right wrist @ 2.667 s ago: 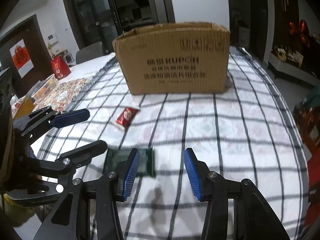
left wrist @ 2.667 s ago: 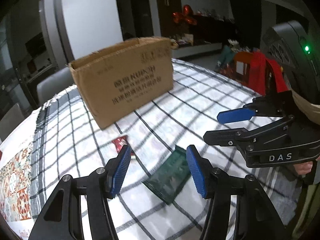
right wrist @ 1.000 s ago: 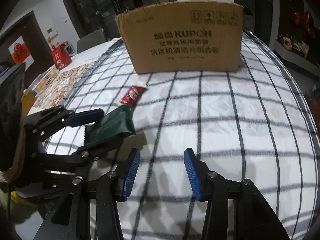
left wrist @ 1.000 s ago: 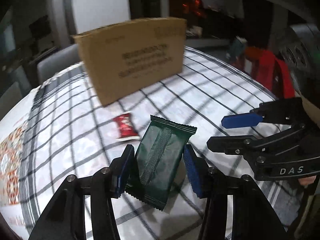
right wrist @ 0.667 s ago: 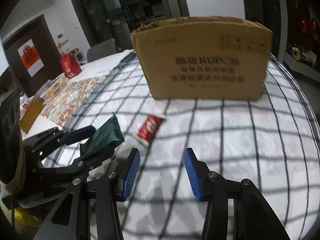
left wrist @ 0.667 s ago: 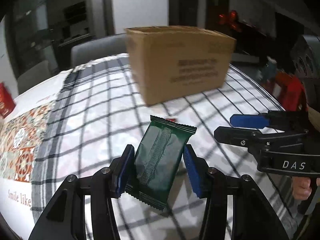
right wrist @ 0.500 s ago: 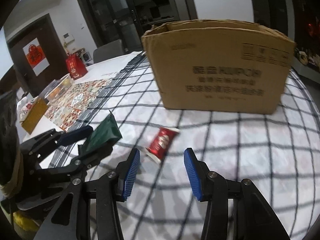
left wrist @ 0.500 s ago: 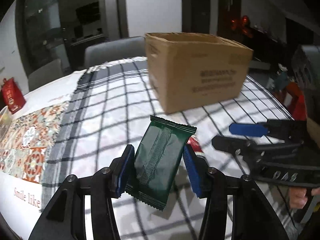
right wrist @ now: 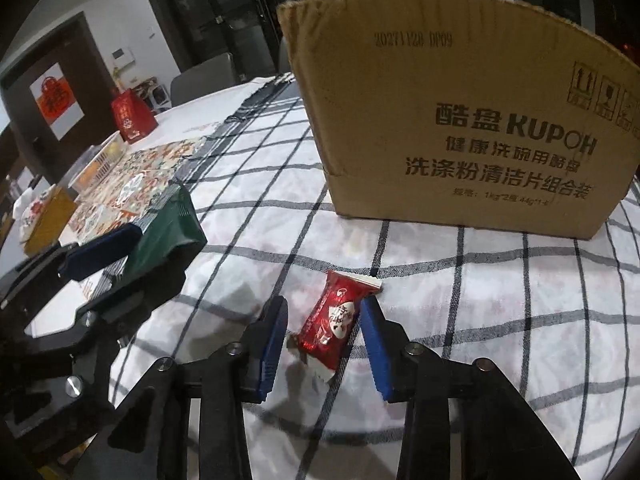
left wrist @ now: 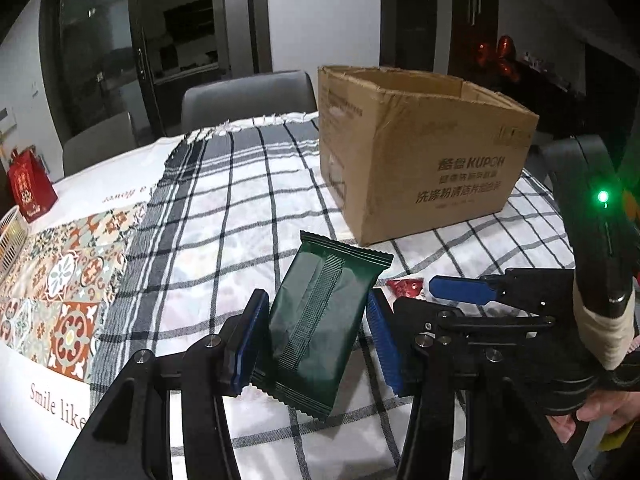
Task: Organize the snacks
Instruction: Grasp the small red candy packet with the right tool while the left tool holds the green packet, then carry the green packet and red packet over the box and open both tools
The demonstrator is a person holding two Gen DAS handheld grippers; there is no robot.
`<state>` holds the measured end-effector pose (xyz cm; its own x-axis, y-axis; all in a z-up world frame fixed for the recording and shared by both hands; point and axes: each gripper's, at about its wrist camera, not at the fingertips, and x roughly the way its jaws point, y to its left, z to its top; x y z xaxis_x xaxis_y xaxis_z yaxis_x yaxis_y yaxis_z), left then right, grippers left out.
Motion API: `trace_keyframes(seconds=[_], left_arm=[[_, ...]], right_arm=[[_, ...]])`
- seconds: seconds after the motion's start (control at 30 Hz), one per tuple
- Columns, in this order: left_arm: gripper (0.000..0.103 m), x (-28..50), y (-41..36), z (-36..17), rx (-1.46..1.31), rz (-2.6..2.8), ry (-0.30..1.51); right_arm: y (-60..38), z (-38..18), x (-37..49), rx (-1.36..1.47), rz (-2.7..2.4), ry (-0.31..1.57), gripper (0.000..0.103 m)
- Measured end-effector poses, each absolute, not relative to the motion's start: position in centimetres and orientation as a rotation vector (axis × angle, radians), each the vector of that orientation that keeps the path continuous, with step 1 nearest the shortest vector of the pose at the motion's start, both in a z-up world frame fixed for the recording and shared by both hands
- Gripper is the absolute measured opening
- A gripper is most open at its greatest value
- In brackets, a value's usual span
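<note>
Since the earlier frame, right gripper (right wrist: pixel 324 336) has advanced over the red candy (right wrist: pixel 334 320); jaws just closing, candy between them on the checked cloth (right wrist: pixel 500 320), contact unclear. Left gripper (left wrist: pixel 316 340) clamps the green packet (left wrist: pixel 320 320), lifted. Cardboard box (right wrist: pixel 460 128) stands beyond

Setting was a home dining area, lit dimly. A round table (left wrist: pixel 240 184) carried a black-and-white checked cloth (left wrist: pixel 248 216) over a mat (left wrist: pixel 60 280) with tile patterns. Grey upholstered chairs (left wrist: pixel 244 96) stood at the far edge. Dark glass-fronted doors (left wrist: pixel 176 40) filled the far wall. A red gift bag (right wrist: pixel 132 116) sat far left, a red paper-cut poster (right wrist: pixel 52 100) hung on a dark door, red ornaments (left wrist: pixel 500 52) sat on a sideboard far right.
</note>
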<state>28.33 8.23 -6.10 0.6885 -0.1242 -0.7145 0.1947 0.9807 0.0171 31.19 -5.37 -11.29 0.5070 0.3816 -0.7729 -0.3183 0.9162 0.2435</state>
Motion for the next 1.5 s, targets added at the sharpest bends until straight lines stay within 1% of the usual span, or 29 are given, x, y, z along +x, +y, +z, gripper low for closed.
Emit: trace_keyframes(seconds=[0.1, 0.17, 0.33, 0.53, 0.7, 1.17, 1.5], left_arm=[[0.049, 28.8, 8.4, -6.8, 0.079, -0.179, 0.814], [0.049, 29.1, 8.5, -7.2, 0.062, -0.180, 0.828], [0.049, 29.5, 8.6, -7.5, 0.041, -0.179, 0.833], [0.049, 29.2, 8.4, -7.0, 0.024, -0.174, 0.824], [0.049, 28.7, 8.1, -6.0, 0.014, -0.186, 0.800], [0.049, 26.6, 5.9, 0.0, 0.009, -0.231, 0.671], [0.049, 27.3, 3.1, 2.8, 0.027, -0.271, 0.607]], right_arm=[[-5.0, -11.6, 31.6, 0.053, 0.413, 0.959, 0.031], [-4.9, -11.8, 31.8, 0.042, 0.408, 0.967, 0.031], [-4.8, -11.9, 32.0, 0.026, 0.412, 0.975, 0.025], [-5.5, -11.1, 31.5, 0.041, 0.420, 0.959, 0.024], [-6.3, -9.4, 30.5, 0.043, 0.424, 0.913, 0.024], [-10.9, -2.8, 27.8, 0.101, 0.394, 0.743, 0.024], [-14.4, 1.0, 27.3, 0.125, 0.343, 0.652, 0.024]])
